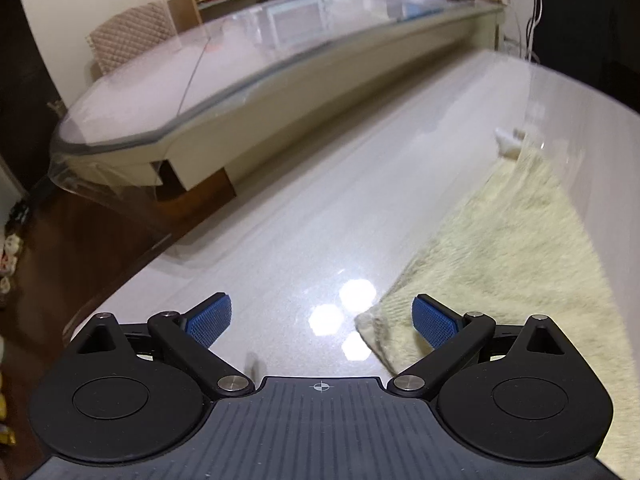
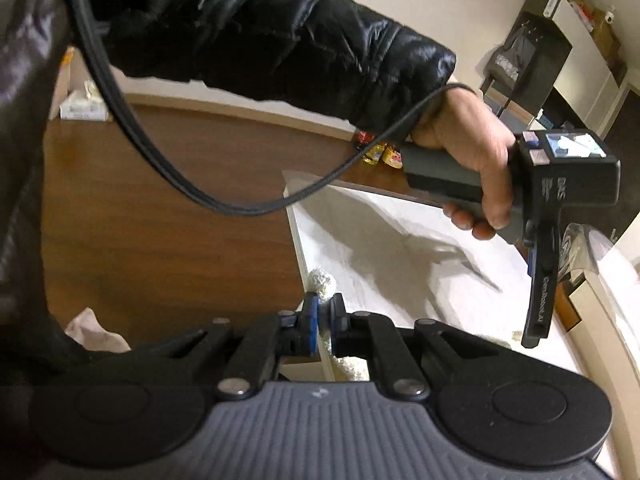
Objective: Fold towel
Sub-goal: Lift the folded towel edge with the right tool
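A pale yellow fluffy towel [image 1: 520,248] lies on the glossy white table [image 1: 280,248], running from near right to far right. My left gripper [image 1: 322,320] is open just above the table, with the towel's near corner [image 1: 372,324] between its blue pads and its right pad over the towel. In the right wrist view my right gripper [image 2: 324,316] is shut on a towel corner [image 2: 322,283] that bunches above the pads, at the table's left edge. The left gripper [image 2: 540,264], held in a hand, shows there too.
A second glass-topped table [image 1: 248,56] stands beyond the white one, with a chair [image 1: 132,36] behind it. Brown wooden floor [image 2: 180,216] lies left of the table. A black cable [image 2: 168,168] hangs from the sleeved arm. Small bottles [image 2: 380,152] stand on the floor.
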Demonstrator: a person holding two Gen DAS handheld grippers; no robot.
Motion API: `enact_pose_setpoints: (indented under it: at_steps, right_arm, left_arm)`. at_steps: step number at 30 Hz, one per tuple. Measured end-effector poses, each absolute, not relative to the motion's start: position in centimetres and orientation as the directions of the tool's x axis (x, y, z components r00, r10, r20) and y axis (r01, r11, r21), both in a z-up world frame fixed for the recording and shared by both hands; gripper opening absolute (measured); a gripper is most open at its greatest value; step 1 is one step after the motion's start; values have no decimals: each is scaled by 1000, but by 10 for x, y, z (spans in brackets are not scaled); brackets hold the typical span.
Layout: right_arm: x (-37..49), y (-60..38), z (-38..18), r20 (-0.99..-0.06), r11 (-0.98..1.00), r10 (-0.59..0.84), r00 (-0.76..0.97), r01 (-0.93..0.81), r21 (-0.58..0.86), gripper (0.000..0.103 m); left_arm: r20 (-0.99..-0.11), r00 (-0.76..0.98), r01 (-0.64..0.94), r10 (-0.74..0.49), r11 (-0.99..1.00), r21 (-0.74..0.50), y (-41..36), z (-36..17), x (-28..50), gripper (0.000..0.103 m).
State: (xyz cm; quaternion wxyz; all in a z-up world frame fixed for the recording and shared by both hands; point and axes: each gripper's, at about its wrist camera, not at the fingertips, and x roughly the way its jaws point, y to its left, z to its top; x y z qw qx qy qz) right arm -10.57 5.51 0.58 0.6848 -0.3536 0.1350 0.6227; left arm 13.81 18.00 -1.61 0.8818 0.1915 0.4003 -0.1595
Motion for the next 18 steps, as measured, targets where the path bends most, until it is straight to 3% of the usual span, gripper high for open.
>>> enact_pose_setpoints:
  at_steps: [9,18]
  right_arm:
    - [-92,38,18,-580,5,801,148,-971,-240,7]
    - [-74,-23,56,-453,48,889,66,-998,-50,7]
  left_arm:
    - [-782,612,418,-115,887,197,190,-23,141,101]
    - [-806,585,392,-91,902,183,199,-20,122,101]
